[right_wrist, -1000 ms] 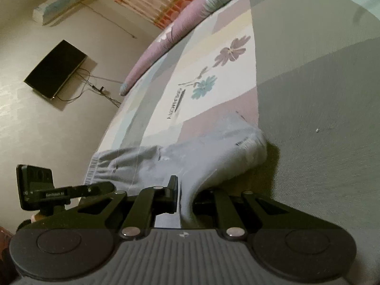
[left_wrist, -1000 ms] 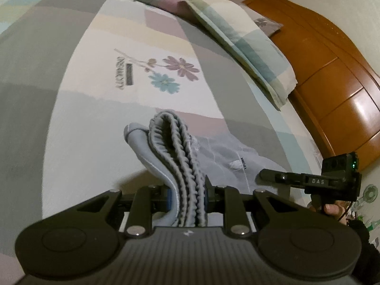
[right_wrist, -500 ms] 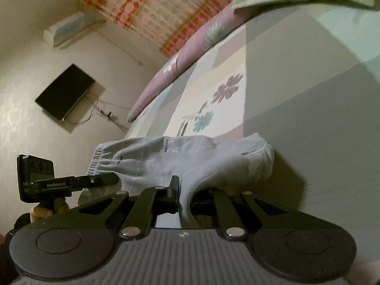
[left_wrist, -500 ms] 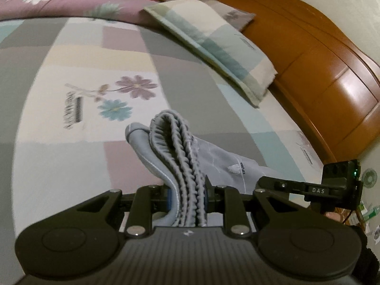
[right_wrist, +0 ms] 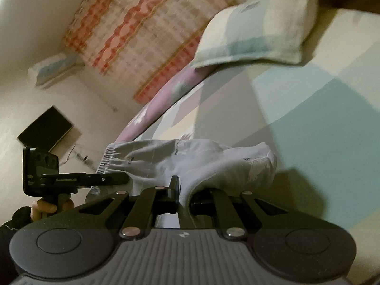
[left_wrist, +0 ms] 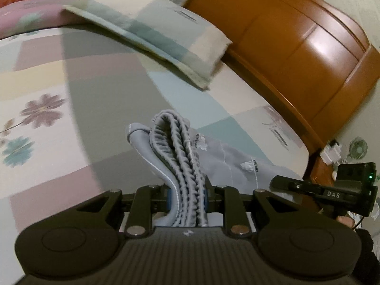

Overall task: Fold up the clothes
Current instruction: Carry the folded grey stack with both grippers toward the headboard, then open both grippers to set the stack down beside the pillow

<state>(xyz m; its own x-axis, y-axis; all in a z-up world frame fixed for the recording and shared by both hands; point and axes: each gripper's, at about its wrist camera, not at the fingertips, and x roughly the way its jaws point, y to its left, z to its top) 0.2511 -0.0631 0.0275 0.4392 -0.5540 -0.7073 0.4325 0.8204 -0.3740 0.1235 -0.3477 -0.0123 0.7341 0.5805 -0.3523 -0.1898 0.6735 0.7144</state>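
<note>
Your bed fills both views under its patchwork flowered sheet, with the wooden headboard along one end and a checked pillow lying by it. The grey shorts hang stretched between your 2 grippers, just above the sheet. Your left gripper has its fingers clamped on the bunched, ribbed waistband, which stands up in folds. Your right gripper has its fingers pinched narrow on a fold of the shorts at the opposite end.
</note>
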